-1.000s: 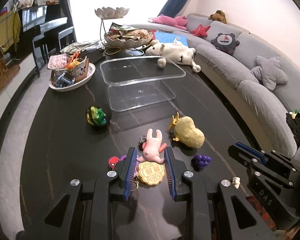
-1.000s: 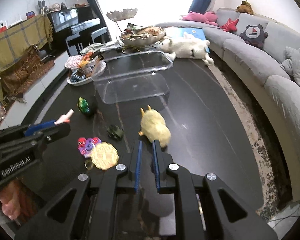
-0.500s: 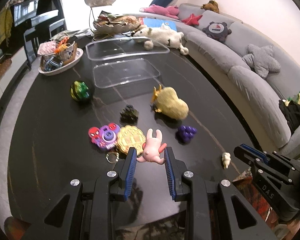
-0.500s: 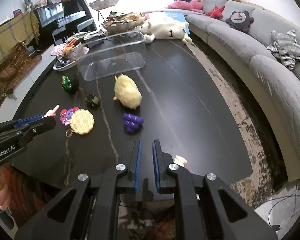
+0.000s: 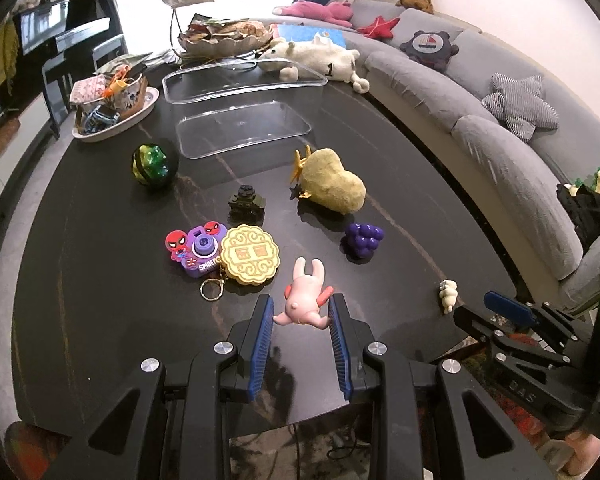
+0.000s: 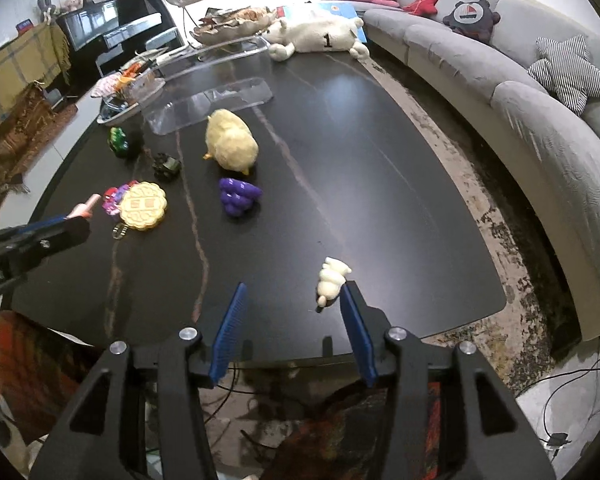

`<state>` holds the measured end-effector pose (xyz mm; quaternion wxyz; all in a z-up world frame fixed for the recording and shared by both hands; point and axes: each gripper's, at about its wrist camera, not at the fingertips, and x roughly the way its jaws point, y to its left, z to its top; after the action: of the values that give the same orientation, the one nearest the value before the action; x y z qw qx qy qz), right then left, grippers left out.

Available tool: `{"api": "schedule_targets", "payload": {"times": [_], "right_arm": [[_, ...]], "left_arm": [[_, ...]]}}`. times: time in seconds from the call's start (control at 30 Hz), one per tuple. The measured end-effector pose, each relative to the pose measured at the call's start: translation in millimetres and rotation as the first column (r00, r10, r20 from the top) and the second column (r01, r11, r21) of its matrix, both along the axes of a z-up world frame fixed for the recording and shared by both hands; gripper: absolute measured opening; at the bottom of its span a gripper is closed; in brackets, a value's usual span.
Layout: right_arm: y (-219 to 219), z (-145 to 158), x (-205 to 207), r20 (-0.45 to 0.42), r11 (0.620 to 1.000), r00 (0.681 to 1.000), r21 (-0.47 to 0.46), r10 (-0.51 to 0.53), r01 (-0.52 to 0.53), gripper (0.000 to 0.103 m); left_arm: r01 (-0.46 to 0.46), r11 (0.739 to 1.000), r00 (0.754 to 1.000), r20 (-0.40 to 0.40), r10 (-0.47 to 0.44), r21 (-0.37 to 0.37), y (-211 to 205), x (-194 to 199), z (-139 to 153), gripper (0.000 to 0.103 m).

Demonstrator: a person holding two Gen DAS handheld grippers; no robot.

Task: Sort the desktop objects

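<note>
Left tongs [image 5: 302, 312]: pinching the pink rabbit figure [image 5: 305, 298] clear of the bench [image 5: 100, 320], ears pointing far, toward the clear tray [image 5: 242, 128] at the far middle. Left of it lie the mooncake keychain [image 5: 250, 254] and toy camera [image 5: 196, 250]. Right tongs [image 6: 292, 316]: spread wide. The small white figure [image 6: 331, 278] lies just beside the right finger's tip, long axis near-to-far. The right tongs are nearer to it; they would need to shift right to straddle it.
</note>
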<state>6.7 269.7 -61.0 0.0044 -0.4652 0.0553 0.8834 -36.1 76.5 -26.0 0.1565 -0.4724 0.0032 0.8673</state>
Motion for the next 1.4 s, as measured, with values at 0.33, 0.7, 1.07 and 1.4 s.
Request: {"api": "schedule_targets", "payload": {"times": [0.33, 0.7, 1.07, 1.4], "right_arm": [[8, -26, -19, 0.045, 0.999, 0.998, 0.024, -0.041, 0.04, 0.039], [9, -36, -28, 0.053, 0.994, 0.996, 0.087, -0.065, 0.06, 0.021], [8, -31, -23, 0.042, 0.995, 0.997, 0.078, -0.061, 0.058, 0.017], [-18, -2, -20, -0.028, 0.998, 1.0, 0.055, 0.006, -0.005, 0.017]], "left_arm": [[0.005, 1.0, 1.0, 0.026, -0.004, -0.019, 4, -8, -9, 0.025], [0.002, 1.0, 0.999, 0.042, -0.001, -0.024, 3, -13, -14, 0.025], [0.004, 1.0, 0.999, 0.04, -0.003, -0.024, 2, -11, -13, 0.025], [0.003, 1.0, 0.999, 0.039, -0.002, -0.02, -1, -7, -13, 0.025]]}}
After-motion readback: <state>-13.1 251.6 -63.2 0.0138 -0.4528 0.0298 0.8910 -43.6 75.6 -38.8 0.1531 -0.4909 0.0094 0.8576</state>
